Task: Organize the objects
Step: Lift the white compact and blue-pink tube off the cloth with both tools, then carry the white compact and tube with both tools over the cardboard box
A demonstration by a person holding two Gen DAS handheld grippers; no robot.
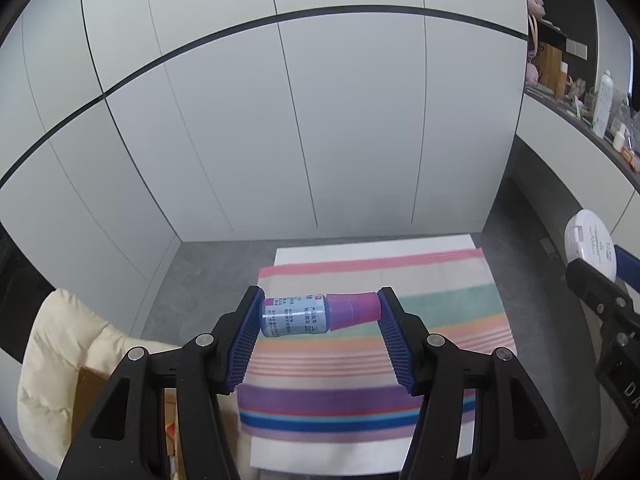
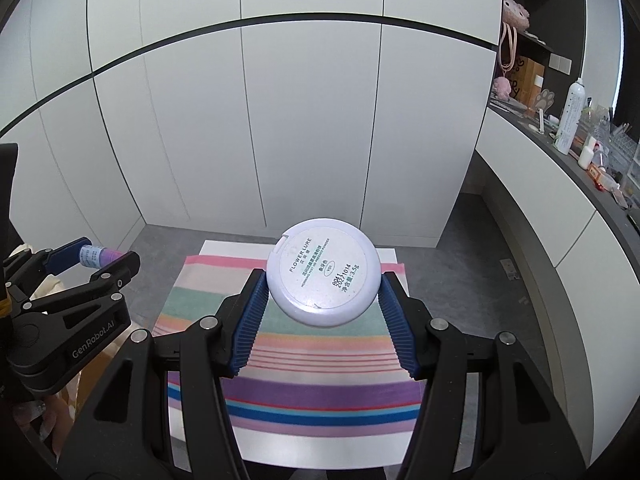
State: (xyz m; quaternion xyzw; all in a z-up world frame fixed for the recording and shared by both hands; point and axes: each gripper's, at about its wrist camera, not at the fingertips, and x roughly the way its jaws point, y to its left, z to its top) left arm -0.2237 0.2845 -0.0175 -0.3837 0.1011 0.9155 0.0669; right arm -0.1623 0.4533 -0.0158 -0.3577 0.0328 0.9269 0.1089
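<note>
My left gripper (image 1: 320,312) is shut on a small blue bottle (image 1: 292,315) with a purple cap, held sideways end to end between the blue pads, high above the striped cloth (image 1: 360,368). The same bottle (image 2: 94,258) and left gripper (image 2: 98,258) show at the left of the right wrist view. My right gripper (image 2: 323,282) is shut on a round white powder compact (image 2: 323,276), label side up, gripped by its rim above the striped cloth (image 2: 296,360). The compact (image 1: 590,242) also appears at the right edge of the left wrist view.
The striped cloth lies on a white board (image 2: 280,444) on a grey floor. White cabinet doors (image 1: 280,120) stand behind. A dark counter (image 2: 576,168) at the right carries a spray can, bottles and clutter. A cream cushion (image 1: 60,360) sits at the left.
</note>
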